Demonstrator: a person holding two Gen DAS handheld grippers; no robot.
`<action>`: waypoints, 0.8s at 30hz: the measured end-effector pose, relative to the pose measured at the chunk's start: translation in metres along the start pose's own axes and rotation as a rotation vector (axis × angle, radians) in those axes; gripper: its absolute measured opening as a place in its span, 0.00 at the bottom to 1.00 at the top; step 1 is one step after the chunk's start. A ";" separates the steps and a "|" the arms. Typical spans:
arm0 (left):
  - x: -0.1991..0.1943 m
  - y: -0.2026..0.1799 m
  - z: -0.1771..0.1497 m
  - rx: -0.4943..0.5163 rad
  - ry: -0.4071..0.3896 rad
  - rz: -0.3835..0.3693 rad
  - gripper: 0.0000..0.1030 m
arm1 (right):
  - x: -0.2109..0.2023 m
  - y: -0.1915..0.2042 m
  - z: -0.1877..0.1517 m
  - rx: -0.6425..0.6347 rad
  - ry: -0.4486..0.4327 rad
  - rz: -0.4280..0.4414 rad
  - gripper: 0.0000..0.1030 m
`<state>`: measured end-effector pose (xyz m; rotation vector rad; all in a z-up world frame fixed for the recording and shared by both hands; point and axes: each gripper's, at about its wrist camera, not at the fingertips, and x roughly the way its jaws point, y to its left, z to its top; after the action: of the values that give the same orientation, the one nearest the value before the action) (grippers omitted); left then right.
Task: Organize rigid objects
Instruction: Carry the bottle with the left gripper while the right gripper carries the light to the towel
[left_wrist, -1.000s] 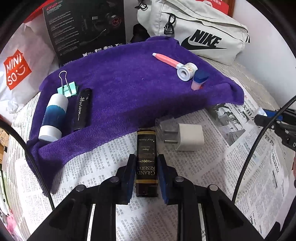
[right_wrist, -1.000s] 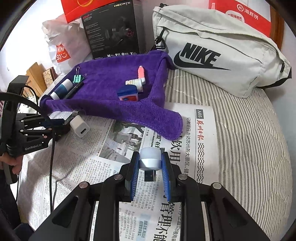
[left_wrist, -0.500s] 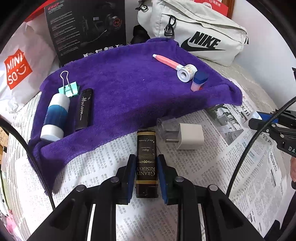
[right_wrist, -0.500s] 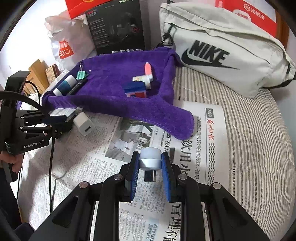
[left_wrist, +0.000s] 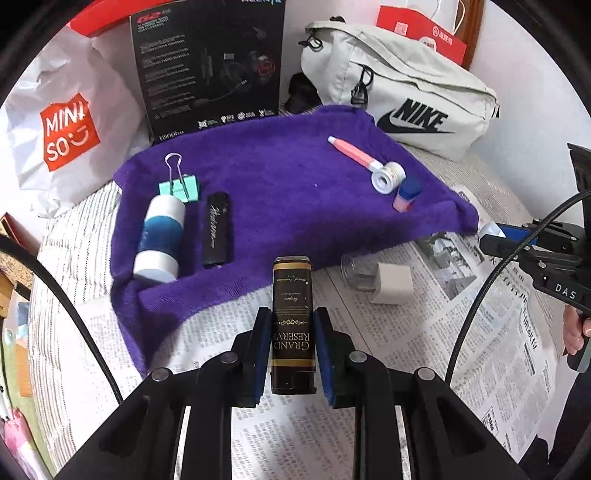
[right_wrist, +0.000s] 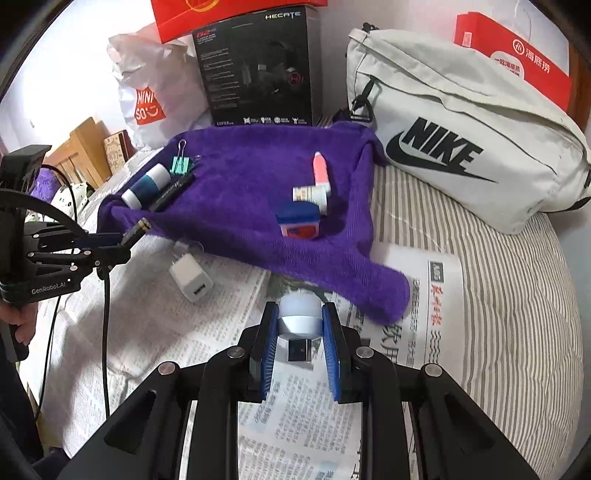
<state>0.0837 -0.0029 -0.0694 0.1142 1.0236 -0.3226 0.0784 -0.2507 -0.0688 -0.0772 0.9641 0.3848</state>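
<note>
My left gripper (left_wrist: 291, 328) is shut on a black and gold "Grand Reserve" box (left_wrist: 292, 295), held just before the purple towel's (left_wrist: 266, 184) near edge. My right gripper (right_wrist: 300, 325) is shut on a white-capped silver USB stick (right_wrist: 299, 317), near the towel's right corner (right_wrist: 369, 288). On the towel lie a blue and white bottle (left_wrist: 160, 236), a black pen case (left_wrist: 218, 229), a green binder clip (left_wrist: 179, 184), a pink tube (left_wrist: 364, 158) and a small blue-capped pot (left_wrist: 406, 194). A white charger (left_wrist: 391, 282) lies on the newspaper.
Newspaper (right_wrist: 147, 332) covers a striped bed. A Nike bag (right_wrist: 461, 140), a black headset box (left_wrist: 210, 66), a Miniso bag (left_wrist: 66, 125) and red boxes (right_wrist: 517, 55) stand behind the towel. A cable (left_wrist: 472, 302) hangs at the right.
Both grippers have moved forward toward the towel with their objects held. The right gripper now sits close to the towel's right corner.
</note>
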 end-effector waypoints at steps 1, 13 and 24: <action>-0.002 0.001 0.001 0.000 -0.003 0.001 0.22 | 0.000 0.000 0.003 0.003 -0.003 0.003 0.23; -0.009 0.021 0.028 -0.038 -0.042 -0.027 0.22 | -0.002 0.002 0.033 -0.022 -0.041 0.009 0.23; 0.006 0.040 0.051 -0.074 -0.030 -0.025 0.22 | 0.021 -0.001 0.073 -0.022 -0.051 0.030 0.23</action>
<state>0.1409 0.0217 -0.0499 0.0296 1.0069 -0.3076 0.1469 -0.2289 -0.0438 -0.0731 0.9120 0.4232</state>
